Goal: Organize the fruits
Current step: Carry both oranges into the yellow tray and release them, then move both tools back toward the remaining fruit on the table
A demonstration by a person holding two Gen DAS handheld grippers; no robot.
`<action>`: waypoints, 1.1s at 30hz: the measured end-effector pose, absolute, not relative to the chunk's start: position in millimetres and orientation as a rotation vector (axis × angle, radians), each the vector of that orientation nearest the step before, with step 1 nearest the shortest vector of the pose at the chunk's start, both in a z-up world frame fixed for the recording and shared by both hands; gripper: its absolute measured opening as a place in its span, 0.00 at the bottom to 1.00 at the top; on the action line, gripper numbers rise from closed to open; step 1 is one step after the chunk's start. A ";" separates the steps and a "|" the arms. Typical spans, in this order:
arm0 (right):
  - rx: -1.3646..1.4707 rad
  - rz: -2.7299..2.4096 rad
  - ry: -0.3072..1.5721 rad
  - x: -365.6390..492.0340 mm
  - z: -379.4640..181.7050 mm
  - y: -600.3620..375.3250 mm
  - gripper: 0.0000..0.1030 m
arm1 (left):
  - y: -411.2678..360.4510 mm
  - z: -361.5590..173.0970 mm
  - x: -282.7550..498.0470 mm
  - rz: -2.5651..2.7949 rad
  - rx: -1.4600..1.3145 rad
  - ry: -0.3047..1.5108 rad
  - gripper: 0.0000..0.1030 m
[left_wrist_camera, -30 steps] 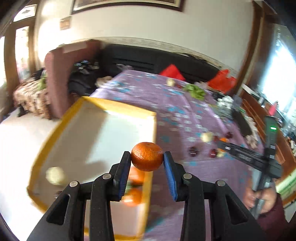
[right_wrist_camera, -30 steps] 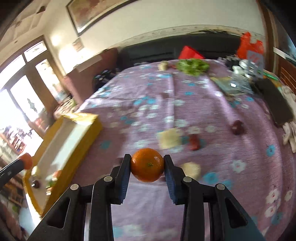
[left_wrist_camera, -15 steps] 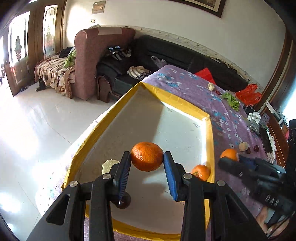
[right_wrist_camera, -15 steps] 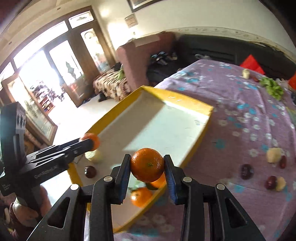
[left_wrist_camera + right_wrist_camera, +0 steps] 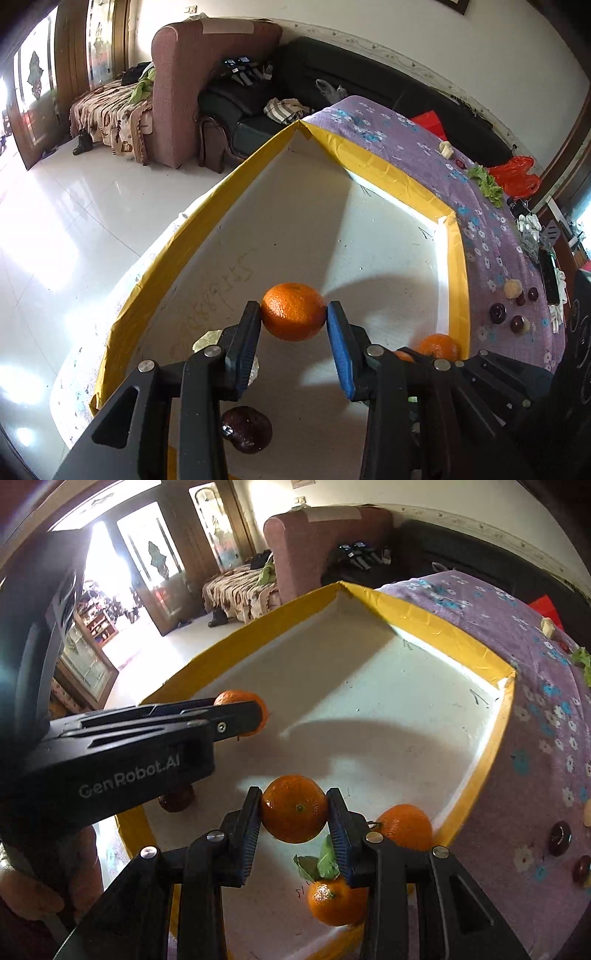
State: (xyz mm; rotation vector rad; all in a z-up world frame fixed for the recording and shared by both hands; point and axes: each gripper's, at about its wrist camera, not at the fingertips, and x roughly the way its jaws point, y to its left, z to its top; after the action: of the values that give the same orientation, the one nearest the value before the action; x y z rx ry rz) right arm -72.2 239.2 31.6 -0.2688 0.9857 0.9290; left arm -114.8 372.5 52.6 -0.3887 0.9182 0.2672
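My left gripper (image 5: 293, 322) is shut on an orange (image 5: 293, 312) and holds it above the white floor of the yellow-rimmed tray (image 5: 373, 162). It also shows in the right wrist view (image 5: 242, 712), at the left. My right gripper (image 5: 294, 814) is shut on a second orange (image 5: 294, 808) over the tray's near right corner (image 5: 476, 775). Two more oranges (image 5: 404, 825) (image 5: 336, 901) lie in that corner, one with green leaves (image 5: 319, 862). A dark plum (image 5: 245, 430) and a pale fruit (image 5: 208, 338) lie in the tray below my left gripper.
The tray sits on a table with a purple flowered cloth (image 5: 491, 229). Dark plums (image 5: 498, 314) and a pale piece (image 5: 513, 288) lie on the cloth right of the tray. Lettuce (image 5: 487, 182) and clutter lie further back. A sofa (image 5: 221, 92) and tiled floor are at the left.
Both grippers have moved further over the tray, each still holding its orange. My right gripper has come lower and closer to the tray's near right corner, beside the left gripper.
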 end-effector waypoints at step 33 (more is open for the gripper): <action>-0.080 0.741 0.823 -80.2 92.7 80.0 0.59 | 299.6 153.4 -201.0 0.292 -0.318 0.680 0.78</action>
State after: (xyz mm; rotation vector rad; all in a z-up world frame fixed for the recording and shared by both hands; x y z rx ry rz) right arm -80.2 80.0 92.7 -0.0802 0.8226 0.7407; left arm -201.0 299.6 153.4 -0.3178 0.6802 0.2917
